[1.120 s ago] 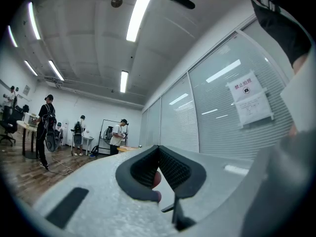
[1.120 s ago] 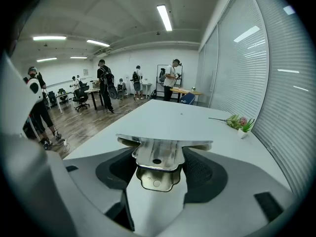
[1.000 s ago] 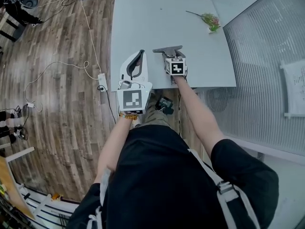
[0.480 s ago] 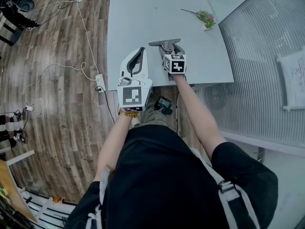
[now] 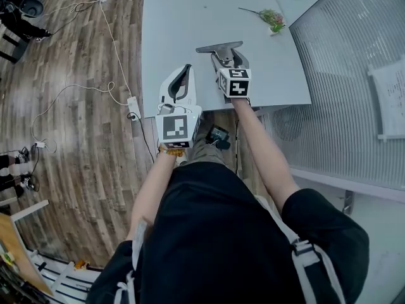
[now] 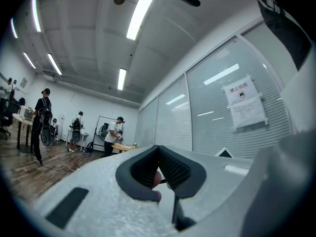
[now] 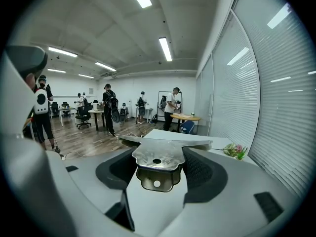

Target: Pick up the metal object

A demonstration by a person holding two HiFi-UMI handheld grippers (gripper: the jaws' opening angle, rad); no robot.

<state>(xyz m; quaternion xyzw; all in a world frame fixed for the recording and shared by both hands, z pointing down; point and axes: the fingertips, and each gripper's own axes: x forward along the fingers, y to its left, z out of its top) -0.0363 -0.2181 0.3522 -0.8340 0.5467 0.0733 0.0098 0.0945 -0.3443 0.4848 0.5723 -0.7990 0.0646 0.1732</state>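
Pale grey and smooth, the table has rounded corners and stands on a wood-plank floor, with a ribbed, blind-covered glass partition along its right side. On the floor we see a white power strip beside the table's near left corner, with thin cables trailing from it.

We find the metal object over the middle of the table, clamped in the right gripper. It is a flat, dull-shiny plate shaped like a T: a long straight bar across the far end and a narrower scalloped tongue with a round hole running back between the jaws. In the right gripper view the dark, finely ribbed pads press on both edges of that tongue, so the claw stands half closed around the plate. A second holed tab shows under the tongue; we cannot tell whether it is part of the piece or a reflection. Whether the plate is clear of the tabletop we cannot tell.

Our left gripper, white speckled plastic with the same ribbed pads, lies over the near left part of the table, its jaw tips drawn together on nothing.

A small green and pink flower sprig lies at the far right of the table
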